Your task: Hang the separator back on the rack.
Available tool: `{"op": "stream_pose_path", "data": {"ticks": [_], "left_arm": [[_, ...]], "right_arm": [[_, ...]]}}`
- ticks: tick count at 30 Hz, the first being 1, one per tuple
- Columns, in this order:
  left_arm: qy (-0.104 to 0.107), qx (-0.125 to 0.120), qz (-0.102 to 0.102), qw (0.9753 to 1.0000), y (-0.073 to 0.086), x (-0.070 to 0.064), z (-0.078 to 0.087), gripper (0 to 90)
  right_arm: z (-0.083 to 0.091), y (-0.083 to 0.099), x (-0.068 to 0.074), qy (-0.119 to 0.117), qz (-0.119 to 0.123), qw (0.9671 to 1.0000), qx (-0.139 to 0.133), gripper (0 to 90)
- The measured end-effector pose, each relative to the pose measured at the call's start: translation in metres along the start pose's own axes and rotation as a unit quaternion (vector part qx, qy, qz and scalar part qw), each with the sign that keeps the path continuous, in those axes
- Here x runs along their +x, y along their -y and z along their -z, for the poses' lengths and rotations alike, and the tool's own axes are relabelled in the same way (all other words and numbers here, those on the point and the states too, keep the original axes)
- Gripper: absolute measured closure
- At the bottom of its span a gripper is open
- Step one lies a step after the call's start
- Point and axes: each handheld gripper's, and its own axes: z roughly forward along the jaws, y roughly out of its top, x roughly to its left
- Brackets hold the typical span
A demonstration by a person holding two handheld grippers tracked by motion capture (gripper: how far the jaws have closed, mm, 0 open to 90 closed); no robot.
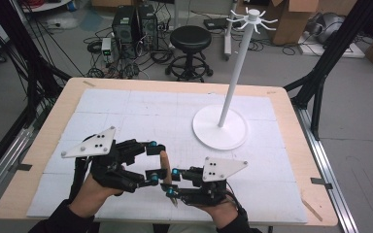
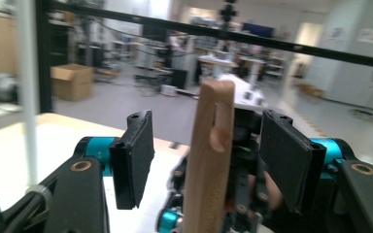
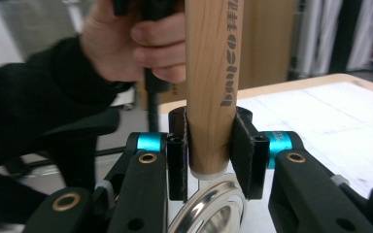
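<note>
Closest to the camera, near the front edge of the table, a person's two hands each hold a black two-jaw gripper, and between them stands a wooden handle point(image 1: 164, 165), roughly upright with its long axis running up from the table. The right gripper point(image 3: 209, 150) has its jaws closed narrowly on the lower part of this handle, just above a pale collar where a shiny metal ring or bowl point(image 3: 213, 208) begins; what kind of utensil this is cannot be told. The left gripper point(image 2: 206, 158) has its jaws spread wide on either side of the handle's upper end, not touching it, where a slot for hanging is cut through the wood. The left gripper is thus level with the free top and would need only to close to take it. Dark printed characters run along the handle in the right gripper view, but they are too stylised to read. Farther back, toward the far right corner, stands a white hanging rack point(image 1: 231, 82) on a round base.
</note>
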Motion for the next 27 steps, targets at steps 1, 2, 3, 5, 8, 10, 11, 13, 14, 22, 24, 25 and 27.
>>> {"op": "stream_pose_path", "data": {"ticks": [1,2,3,5,8,10,11,13,14,22,24,25,27], "left_arm": [[0.016,0.001,0.006,0.9998,0.0012,-0.0002,-0.0002,38.6],[0.026,0.002,0.008,0.9996,0.0018,-0.0003,-0.0001,38.8],[0.034,0.003,0.013,0.9993,0.0025,-0.0005,-0.0003,39.2],[0.045,0.004,0.019,0.9988,0.0031,-0.0003,-0.0009,42.6],[0.057,0.004,0.024,0.9981,0.0041,0.0000,-0.0026,46.0],[0.064,0.005,0.024,0.9977,0.0043,0.0001,-0.0036,48.0],[0.067,0.004,0.026,0.9974,0.0045,0.0002,-0.0041,49.0],[0.074,0.004,0.026,0.9969,0.0046,0.0003,-0.0049,51.2],[0.076,0.003,0.027,0.9967,0.0048,-0.0001,-0.0053,52.7],[0.097,0.008,0.023,0.9950,0.0055,-0.0014,-0.0073,70.9],[0.095,0.010,0.021,0.9952,0.0053,-0.0016,-0.0070,71.3],[0.090,0.010,0.019,0.9957,0.0051,-0.0020,-0.0067,71.4],[0.078,0.009,0.023,0.9967,0.0042,-0.0026,-0.0063,71.5]], "right_arm": [[-0.0003,0.0000,-0.0001,-0.013,-0.003,0.9999,0.000,70.4],[-0.0010,0.0000,-0.0007,-0.030,-0.005,0.9995,-0.010,70.4],[-0.0012,-0.0003,-0.0009,-0.052,-0.012,0.9985,-0.012,70.4],[-0.0017,-0.0004,-0.0011,-0.074,-0.016,0.9969,-0.019,70.3],[-0.0020,-0.0003,-0.0020,-0.109,-0.029,0.9934,-0.022,70.3],[-0.0026,-0.0005,-0.0020,-0.123,-0.028,0.9918,-0.021,70.3],[-0.0027,-0.0004,-0.0019,-0.127,-0.029,0.9912,-0.020,70.3],[-0.0032,-0.0002,-0.0023,-0.136,-0.030,0.9901,-0.019,70.3],[-0.0035,0.0000,-0.0025,-0.140,-0.030,0.9896,-0.020,70.3],[-0.0051,0.0011,-0.0045,-0.155,-0.034,0.9871,-0.015,70.3],[-0.0052,0.0015,-0.0045,-0.158,-0.038,0.9867,-0.013,70.3],[-0.0053,0.0016,-0.0046,-0.157,-0.038,0.9868,-0.013,70.3],[-0.0049,0.0015,-0.0052,-0.155,-0.044,0.9869,-0.014,70.2]]}}
